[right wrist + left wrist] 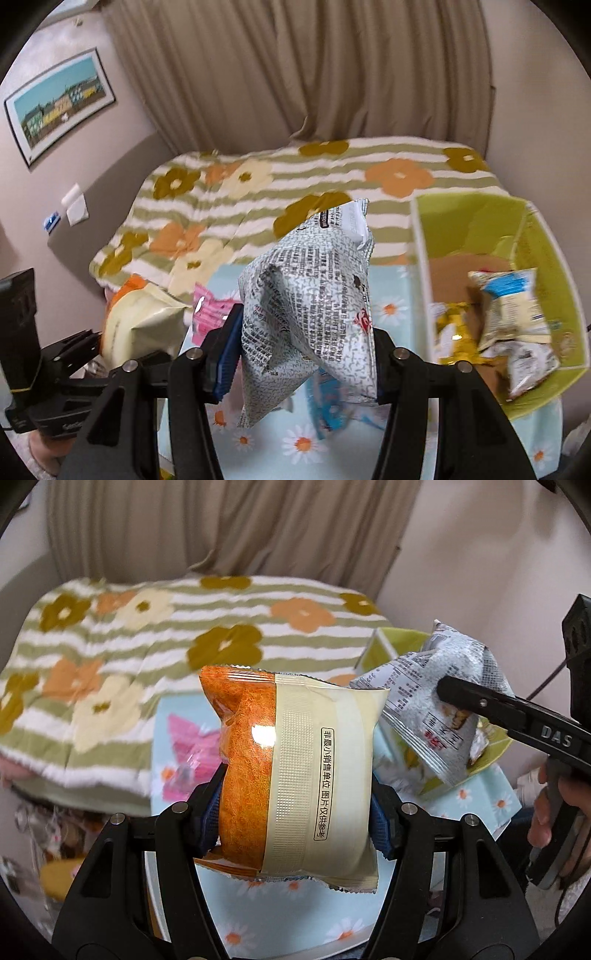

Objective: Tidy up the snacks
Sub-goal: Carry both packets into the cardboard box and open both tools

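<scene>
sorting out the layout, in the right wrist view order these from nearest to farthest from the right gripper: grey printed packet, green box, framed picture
1. grey printed packet, clamped in the right gripper.
2. green box, on the right, holding snacks.
3. framed picture, on the far wall, upper left.

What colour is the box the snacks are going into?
Lime green, with a brown cardboard floor; the box shows best in the right wrist view.

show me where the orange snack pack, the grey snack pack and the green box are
orange snack pack (295,775): left wrist view, middle of its cream back panel.
grey snack pack (314,306): right wrist view, centre of its printed face.
green box (476,221): right wrist view, inner back wall.
</scene>
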Motion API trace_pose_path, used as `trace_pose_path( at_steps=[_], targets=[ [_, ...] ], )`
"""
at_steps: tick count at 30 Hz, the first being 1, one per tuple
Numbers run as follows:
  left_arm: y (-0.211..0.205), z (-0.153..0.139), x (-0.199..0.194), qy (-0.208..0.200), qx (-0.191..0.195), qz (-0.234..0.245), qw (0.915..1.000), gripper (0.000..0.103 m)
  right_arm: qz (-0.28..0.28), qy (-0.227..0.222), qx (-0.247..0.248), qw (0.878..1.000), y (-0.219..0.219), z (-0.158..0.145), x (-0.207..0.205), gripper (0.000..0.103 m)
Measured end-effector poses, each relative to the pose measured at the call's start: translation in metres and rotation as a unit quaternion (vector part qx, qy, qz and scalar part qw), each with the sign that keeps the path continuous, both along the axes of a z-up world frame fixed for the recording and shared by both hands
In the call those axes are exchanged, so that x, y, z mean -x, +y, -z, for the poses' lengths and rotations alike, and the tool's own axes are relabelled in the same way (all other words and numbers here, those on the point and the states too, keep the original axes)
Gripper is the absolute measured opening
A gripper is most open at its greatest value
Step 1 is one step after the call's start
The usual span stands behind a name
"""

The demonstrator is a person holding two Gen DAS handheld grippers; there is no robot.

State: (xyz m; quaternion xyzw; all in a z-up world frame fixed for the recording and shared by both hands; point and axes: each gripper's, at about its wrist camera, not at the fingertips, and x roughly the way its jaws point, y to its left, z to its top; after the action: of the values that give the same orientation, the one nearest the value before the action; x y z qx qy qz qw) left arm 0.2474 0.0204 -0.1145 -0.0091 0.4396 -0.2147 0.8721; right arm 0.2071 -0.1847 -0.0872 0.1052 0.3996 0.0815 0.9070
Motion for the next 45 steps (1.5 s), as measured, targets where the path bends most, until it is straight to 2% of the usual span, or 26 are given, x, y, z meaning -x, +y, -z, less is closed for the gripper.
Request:
trace_pose_path(
  at_steps=[7, 11, 16, 23, 27, 34, 35, 37, 39, 45],
  targets=[
    [-0.076, -0.032, -0.016, -0.038, 0.007, 0.027, 0.9989, 0.061, 0.022, -0.034, 0.008, 0.999, -0.071, -0.028, -0.001, 0.051],
    [-0.136, -0.041, -0.035, -0.04, 0.019, 0.032, 0.9985, 0.061, 0.028, -0.04, 0.018, 0.999, -0.118, -0.036, -0.009, 0.051],
    [-0.204, -0.038, -0.055, -0.034, 0.027, 0.032, 0.9985, 0.061, 0.032, -0.035, 0.028, 0.998, -0.18, -0.035, -0.028, 0.051],
    [-0.283, -0.011, -0.088, 0.004, 0.027, 0.015, 0.9995, 0.061, 0.038, -0.009, 0.026, 0.999, -0.243, -0.018, -0.05, 0.051],
    [-0.307, 0.01, -0.107, 0.034, 0.014, 0.01, 0.9993, 0.061, 0.041, 0.009, 0.008, 0.999, -0.265, -0.003, -0.059, 0.051],
    [-0.325, 0.047, -0.133, 0.072, -0.021, 0.012, 0.9971, 0.062, 0.052, 0.034, -0.011, 0.998, -0.283, 0.021, -0.072, 0.051],
    [-0.327, 0.052, -0.137, 0.079, -0.027, 0.015, 0.9964, 0.065, 0.054, 0.038, -0.013, 0.998, -0.284, 0.023, -0.074, 0.051],
    [-0.328, 0.058, -0.142, 0.089, -0.03, 0.017, 0.9955, 0.08, 0.057, 0.044, -0.017, 0.997, -0.287, 0.027, -0.077, 0.051],
    [-0.327, 0.057, -0.143, 0.084, -0.028, 0.018, 0.9959, 0.101, 0.061, 0.048, -0.02, 0.997, -0.289, 0.03, -0.079, 0.051],
    [-0.312, 0.053, -0.128, 0.086, -0.014, 0.022, 0.9959, 0.103, 0.064, 0.059, -0.028, 0.996, -0.286, 0.038, -0.082, 0.051]
  ],
)
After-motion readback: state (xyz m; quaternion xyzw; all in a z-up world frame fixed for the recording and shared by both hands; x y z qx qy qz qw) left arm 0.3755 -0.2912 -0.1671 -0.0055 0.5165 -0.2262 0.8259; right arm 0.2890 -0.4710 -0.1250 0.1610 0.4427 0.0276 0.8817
